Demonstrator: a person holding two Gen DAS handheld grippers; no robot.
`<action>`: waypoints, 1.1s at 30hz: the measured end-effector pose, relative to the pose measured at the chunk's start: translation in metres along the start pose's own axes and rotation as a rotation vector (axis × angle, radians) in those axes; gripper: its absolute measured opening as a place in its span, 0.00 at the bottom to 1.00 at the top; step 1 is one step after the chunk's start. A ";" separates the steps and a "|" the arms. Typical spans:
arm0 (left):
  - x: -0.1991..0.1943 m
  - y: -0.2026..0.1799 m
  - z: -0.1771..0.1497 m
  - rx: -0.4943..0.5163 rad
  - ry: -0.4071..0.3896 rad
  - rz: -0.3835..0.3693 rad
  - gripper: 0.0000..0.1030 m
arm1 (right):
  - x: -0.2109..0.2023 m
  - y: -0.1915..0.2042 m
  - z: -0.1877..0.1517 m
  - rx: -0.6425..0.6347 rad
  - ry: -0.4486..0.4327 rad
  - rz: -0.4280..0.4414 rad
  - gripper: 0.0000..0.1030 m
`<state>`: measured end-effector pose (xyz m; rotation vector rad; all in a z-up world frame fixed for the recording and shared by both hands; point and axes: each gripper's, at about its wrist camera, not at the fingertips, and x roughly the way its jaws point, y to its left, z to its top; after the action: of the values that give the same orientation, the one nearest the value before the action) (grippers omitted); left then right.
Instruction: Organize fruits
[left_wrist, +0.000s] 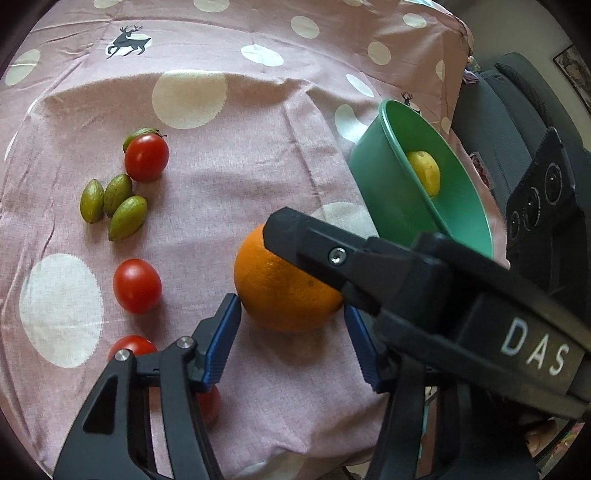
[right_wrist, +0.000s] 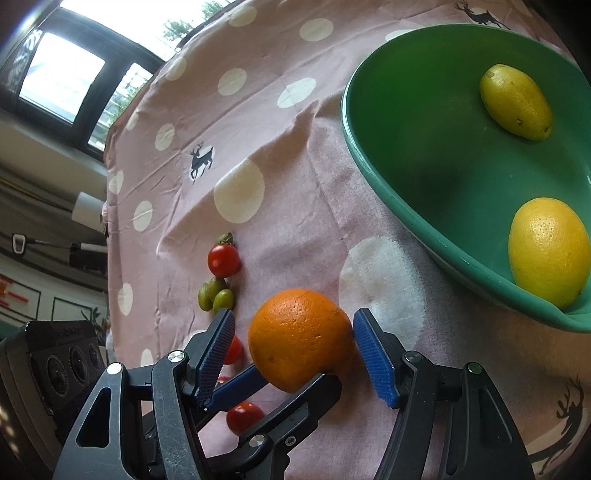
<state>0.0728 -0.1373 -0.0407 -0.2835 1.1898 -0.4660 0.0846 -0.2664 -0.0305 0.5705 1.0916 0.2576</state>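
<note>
An orange (left_wrist: 284, 284) lies on the pink dotted cloth (left_wrist: 229, 177). My left gripper (left_wrist: 291, 314) is open with its blue pads at either side of the orange. My right gripper (right_wrist: 295, 332) is open too, its pads flanking the same orange (right_wrist: 301, 338); its arm crosses the left wrist view (left_wrist: 406, 280). A green bowl (right_wrist: 424, 184) at the right holds two lemons (right_wrist: 515, 101) (right_wrist: 548, 251); one lemon (left_wrist: 424, 171) shows in the bowl (left_wrist: 391, 199) in the left wrist view. Red tomatoes (left_wrist: 146, 157) (left_wrist: 137, 285) (left_wrist: 133, 345) and small green fruits (left_wrist: 114, 205) lie at the left.
The table's right edge drops off beside the bowl toward a grey sofa (left_wrist: 517, 110). The cloth's front edge (left_wrist: 295, 458) is near the left gripper. A window (right_wrist: 62, 77) and shelving lie beyond the table's far left. More tomatoes (right_wrist: 243, 417) (right_wrist: 224, 260) lie beside the grippers.
</note>
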 end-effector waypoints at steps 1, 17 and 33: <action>0.000 0.001 0.000 -0.001 -0.002 -0.003 0.55 | 0.001 -0.001 0.000 0.000 0.001 0.002 0.67; -0.013 -0.009 0.002 0.038 -0.077 0.043 0.54 | -0.005 0.001 0.000 -0.020 -0.028 0.032 0.63; -0.041 -0.029 0.001 0.108 -0.233 0.040 0.53 | -0.039 0.018 -0.002 -0.049 -0.158 0.079 0.63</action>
<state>0.0561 -0.1422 0.0061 -0.2141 0.9387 -0.4480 0.0666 -0.2687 0.0084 0.5806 0.9092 0.3021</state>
